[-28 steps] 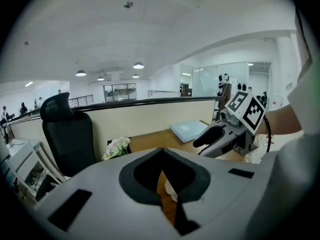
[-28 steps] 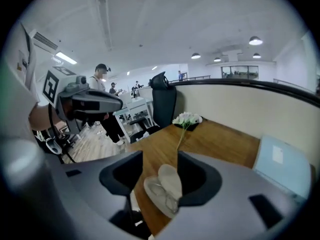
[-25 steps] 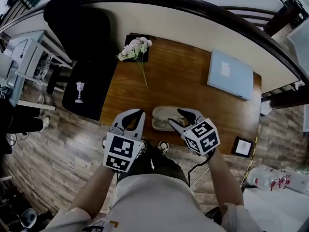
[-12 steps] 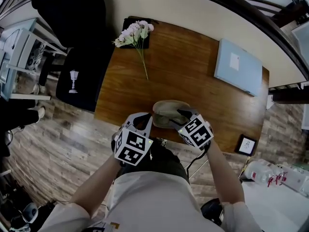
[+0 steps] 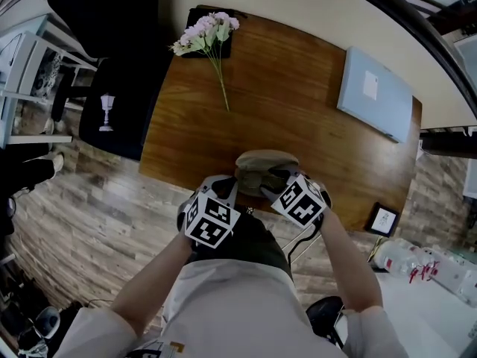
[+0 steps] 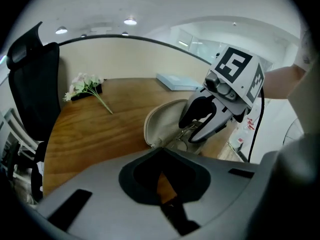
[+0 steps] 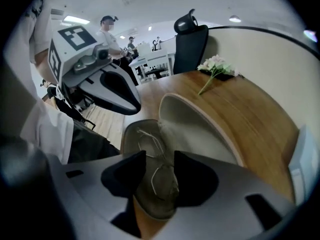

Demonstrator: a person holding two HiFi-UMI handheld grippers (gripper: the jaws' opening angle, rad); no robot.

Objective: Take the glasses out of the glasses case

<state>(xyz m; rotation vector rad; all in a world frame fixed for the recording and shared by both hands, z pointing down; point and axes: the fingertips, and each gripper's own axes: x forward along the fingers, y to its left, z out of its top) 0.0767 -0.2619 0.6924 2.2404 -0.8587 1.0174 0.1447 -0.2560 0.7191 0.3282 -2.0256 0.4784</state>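
Far left: a black office chair [image 5: 112,88] stands beside the wooden table [image 5: 283,103]. A sprig of pale pink flowers [image 5: 205,34] lies at the table's far left corner.

Left gripper [image 5: 222,190]: held over the table's near edge, just left of the case. Its jaws are drawn together, with only a sliver of table wood showing between them. Nothing is held.

Glasses case [image 5: 262,164]: at the near edge of the table, open, with the lid raised on the far side. The wire-framed glasses [image 7: 155,166] lie in the case's lower half.

Right gripper [image 7: 160,155]: angled down into the case. Its jaws stand apart, one on either side of the glasses, and have just been closing. The pads are not seen pressing on the frame.

Far right: a pale blue closed book [image 5: 374,94] lies flat on the table, well apart from the case.
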